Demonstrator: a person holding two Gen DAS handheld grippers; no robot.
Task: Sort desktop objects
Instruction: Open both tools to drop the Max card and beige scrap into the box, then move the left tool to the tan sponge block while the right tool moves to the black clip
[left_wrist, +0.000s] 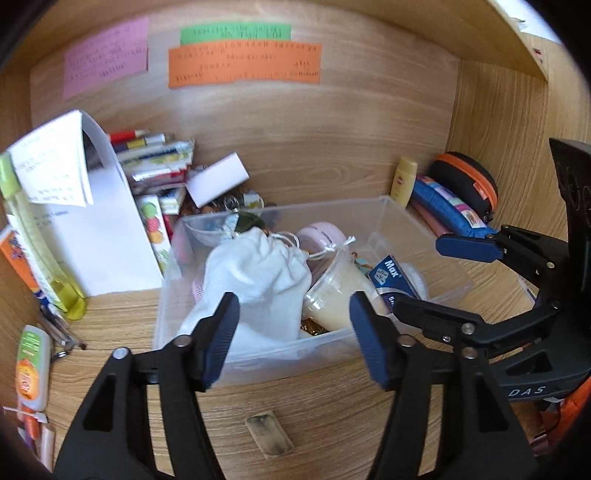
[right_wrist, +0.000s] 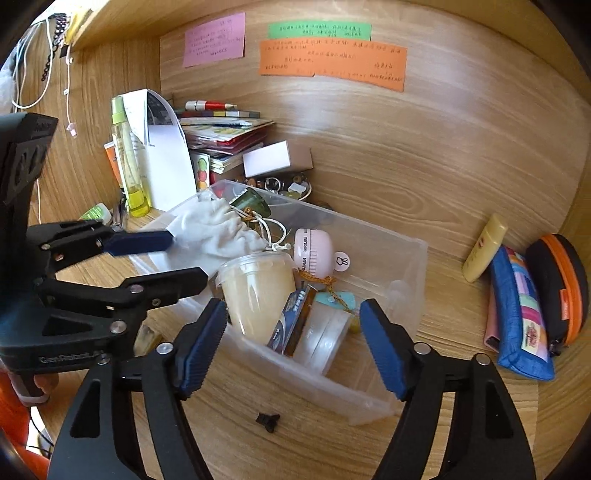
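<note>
A clear plastic bin (left_wrist: 332, 205) (right_wrist: 388, 266) stands on the wooden desk. In it lie a white drawstring pouch (left_wrist: 255, 273) (right_wrist: 218, 229), a lidded cup of pale yellow stuff (left_wrist: 340, 291) (right_wrist: 258, 291), a blue Max staple box (left_wrist: 391, 277) (right_wrist: 295, 321) and a pink round fan (left_wrist: 319, 236) (right_wrist: 314, 251). My left gripper (left_wrist: 295, 332) (right_wrist: 173, 258) is open at the bin's near-left wall, its pads apart from the pouch and holding nothing. Over the bin's right half my right gripper (right_wrist: 293, 343) (left_wrist: 439, 277) is open and empty too.
Right of the bin lie a blue pencil case (right_wrist: 521, 317), a black-and-orange zip case (right_wrist: 561, 284) and a yellow bottle (right_wrist: 485, 247). Books (right_wrist: 225, 133), a white box (right_wrist: 273, 158) and a green bottle (right_wrist: 127, 158) crowd the back left. A small block (left_wrist: 269, 434) lies in front.
</note>
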